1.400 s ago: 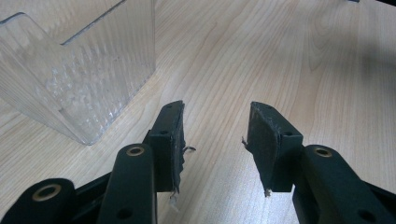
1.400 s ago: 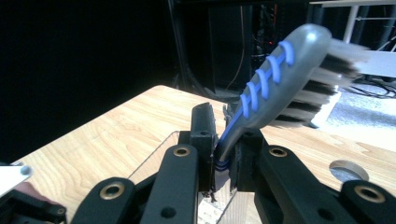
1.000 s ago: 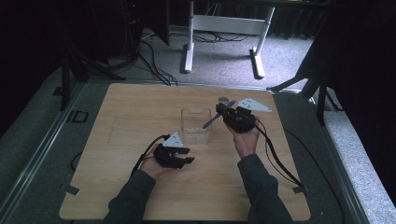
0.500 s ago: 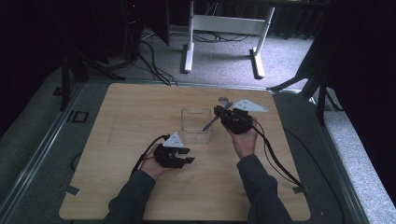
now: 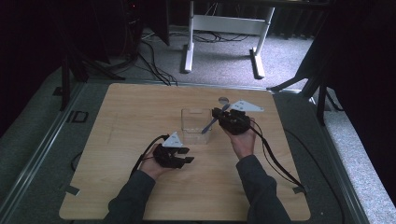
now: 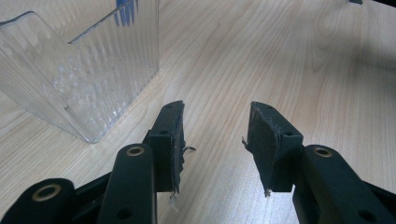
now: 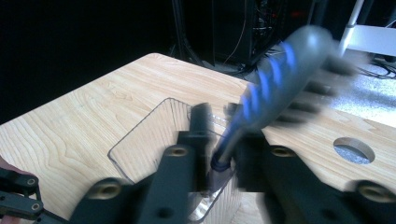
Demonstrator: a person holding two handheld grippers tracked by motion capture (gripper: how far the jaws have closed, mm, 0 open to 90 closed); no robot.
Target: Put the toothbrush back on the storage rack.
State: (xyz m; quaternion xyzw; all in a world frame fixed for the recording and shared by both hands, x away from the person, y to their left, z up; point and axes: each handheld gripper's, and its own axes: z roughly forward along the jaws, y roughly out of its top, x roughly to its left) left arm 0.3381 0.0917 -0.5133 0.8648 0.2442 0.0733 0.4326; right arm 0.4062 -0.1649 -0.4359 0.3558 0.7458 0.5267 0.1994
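No lettering, label, brand, number or sign can be read anywhere — not on the wooden tabletop (image 5: 140,116), not on the clear plastic container (image 5: 196,122), and not on the blue-striped utensil (image 7: 266,88), which is blurred.

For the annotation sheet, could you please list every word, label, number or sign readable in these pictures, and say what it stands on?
None: no readable text stands on the clear plastic container, the blurred grey-and-blue tool, the wooden table or either gripper.
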